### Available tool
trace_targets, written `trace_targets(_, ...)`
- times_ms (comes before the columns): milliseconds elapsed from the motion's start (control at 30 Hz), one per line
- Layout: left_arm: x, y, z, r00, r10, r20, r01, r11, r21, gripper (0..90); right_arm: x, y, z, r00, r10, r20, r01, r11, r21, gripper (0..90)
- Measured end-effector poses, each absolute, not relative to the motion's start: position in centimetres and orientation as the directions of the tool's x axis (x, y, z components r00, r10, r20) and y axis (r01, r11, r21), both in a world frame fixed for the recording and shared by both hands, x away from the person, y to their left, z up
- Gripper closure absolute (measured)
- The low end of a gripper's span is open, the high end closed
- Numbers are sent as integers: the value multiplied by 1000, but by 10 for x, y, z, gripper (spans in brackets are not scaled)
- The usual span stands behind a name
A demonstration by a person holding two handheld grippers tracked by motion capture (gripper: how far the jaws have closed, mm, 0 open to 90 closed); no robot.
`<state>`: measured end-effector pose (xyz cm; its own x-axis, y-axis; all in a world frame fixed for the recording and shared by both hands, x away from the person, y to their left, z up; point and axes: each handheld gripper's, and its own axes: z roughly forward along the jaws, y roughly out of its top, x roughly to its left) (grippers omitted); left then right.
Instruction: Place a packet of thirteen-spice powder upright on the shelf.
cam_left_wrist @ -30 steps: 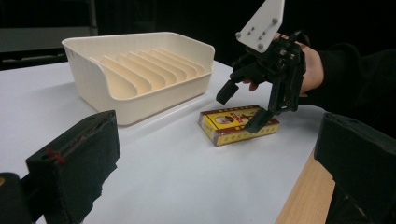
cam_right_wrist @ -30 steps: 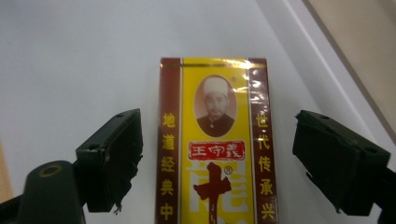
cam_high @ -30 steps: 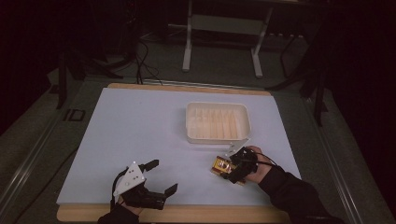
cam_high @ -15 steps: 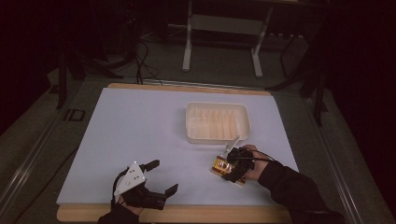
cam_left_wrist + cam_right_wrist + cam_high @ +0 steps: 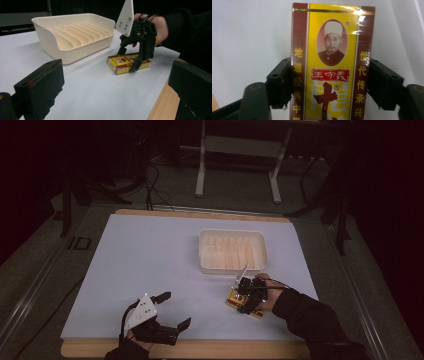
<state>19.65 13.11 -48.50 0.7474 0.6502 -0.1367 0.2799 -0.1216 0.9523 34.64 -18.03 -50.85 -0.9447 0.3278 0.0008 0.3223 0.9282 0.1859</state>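
Flat, oblong box (image 5: 332, 65) — yellow face, maroon edges.

yellow-maroon box (image 5: 332, 65), cream tray (image 5: 207, 251)

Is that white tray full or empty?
Empty: the tray shows only its bare ribbed floor; the yellow box lies outside on the table.
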Motion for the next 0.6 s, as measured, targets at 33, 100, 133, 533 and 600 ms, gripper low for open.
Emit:
trace_targets(33, 197, 131, -485, 748, 650, -137, 280, -121, 952, 11, 346, -179, -508, -946, 323, -1, 318, 931, 181, 308)
trace_targets(100, 197, 131, -485, 748, 650, -137, 281, -122, 952, 11, 345, -177, -508, -947, 320, -16, 313, 935, 168, 309)
trace_targets(133, 197, 131, -485, 747, 650, -138, 282, -123, 952, 11, 344, -177, -508, -946, 323, -16, 316, 934, 169, 313)
trace_targets(533, 198, 130, -486, 747, 650, -142, 289, -124, 949, 11, 341, -189, -502, -935, 350, -52, 322, 902, 286, 322)
trace_targets(600, 198, 130, -486, 746, 651, -141, 290, -126, 949, 11, 339, -191, -500, -935, 354, -41, 325, 894, 309, 321)
